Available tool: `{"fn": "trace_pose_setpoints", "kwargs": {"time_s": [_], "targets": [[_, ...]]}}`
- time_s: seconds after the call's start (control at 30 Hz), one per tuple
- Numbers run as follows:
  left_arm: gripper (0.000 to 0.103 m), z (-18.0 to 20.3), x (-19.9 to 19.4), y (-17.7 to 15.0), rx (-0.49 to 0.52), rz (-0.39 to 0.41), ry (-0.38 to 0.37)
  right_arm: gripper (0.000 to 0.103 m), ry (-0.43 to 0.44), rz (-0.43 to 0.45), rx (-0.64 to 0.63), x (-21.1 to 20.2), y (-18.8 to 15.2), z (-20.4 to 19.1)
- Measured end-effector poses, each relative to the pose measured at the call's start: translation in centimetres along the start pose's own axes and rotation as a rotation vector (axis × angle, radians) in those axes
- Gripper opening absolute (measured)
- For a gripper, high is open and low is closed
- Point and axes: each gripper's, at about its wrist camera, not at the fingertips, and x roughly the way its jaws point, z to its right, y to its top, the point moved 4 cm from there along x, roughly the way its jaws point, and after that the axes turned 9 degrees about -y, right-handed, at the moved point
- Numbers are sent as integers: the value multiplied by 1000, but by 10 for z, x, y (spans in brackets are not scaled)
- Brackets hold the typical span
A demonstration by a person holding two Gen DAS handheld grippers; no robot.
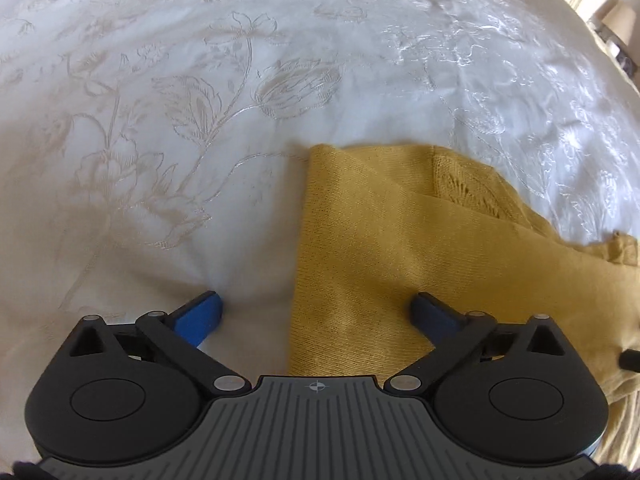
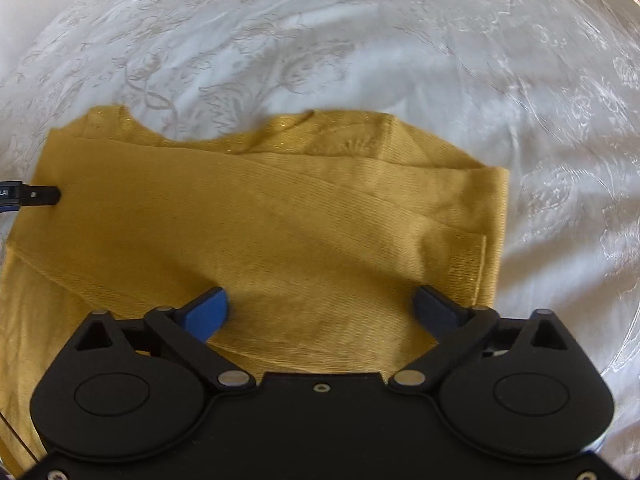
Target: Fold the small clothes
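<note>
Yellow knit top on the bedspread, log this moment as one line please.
yellow knit top: partly folded, flat on white bedspread | left gripper: open, straddling its edge | right gripper: open above it

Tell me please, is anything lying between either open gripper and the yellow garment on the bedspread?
Nothing visible does. The right gripper is open directly over the yellow garment, and the left gripper straddles its left edge on the white bedspread.

— What is seen of the mustard-yellow knitted garment [image 2: 280, 216]?
— A fine ribbed, matt weave is shown, with an openwork patch at one o'clock.
— And the white floral bedspread [image 1: 200, 80]?
— A satiny sheen is noted on its embossed cloth.
— The gripper parts?
— Matt black plastic, blue fingers [image 2: 208, 312] and bright metal pins are observed.
</note>
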Motion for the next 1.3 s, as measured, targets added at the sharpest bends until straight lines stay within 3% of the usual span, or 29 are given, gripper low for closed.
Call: {"fn": "trace_pose_setpoints", "kwargs": {"time_s": [0.43,0.7,0.77,0.83,0.87,0.93,1.07,1.3], "targets": [[103,4,2,-8,0,63,32,103,-29,52,14,6,-3,-5],[103,3,1,-2,38,28,11,103,-12,114,-5,6,-7,-4],[98,4,-5,0,47,28,18,103,-7,117,-5,4,-7,-3],[83,3,-19,0,36,54,26,103,-9,109,-4,1,-6,-3],[82,2,-28,-2,30,72,43,102,-15,109,-5,-2,-6,-3],[81,0,-46,-8,26,105,77,102,-33,129,-8,-11,-6,-4],[81,-6,-79,-34,8,124,61,102,-48,176,30,-34,-16,-2],[81,-20,-102,-92,-50,42,19,102,-39,152,123,-64,-53,-1]]}}
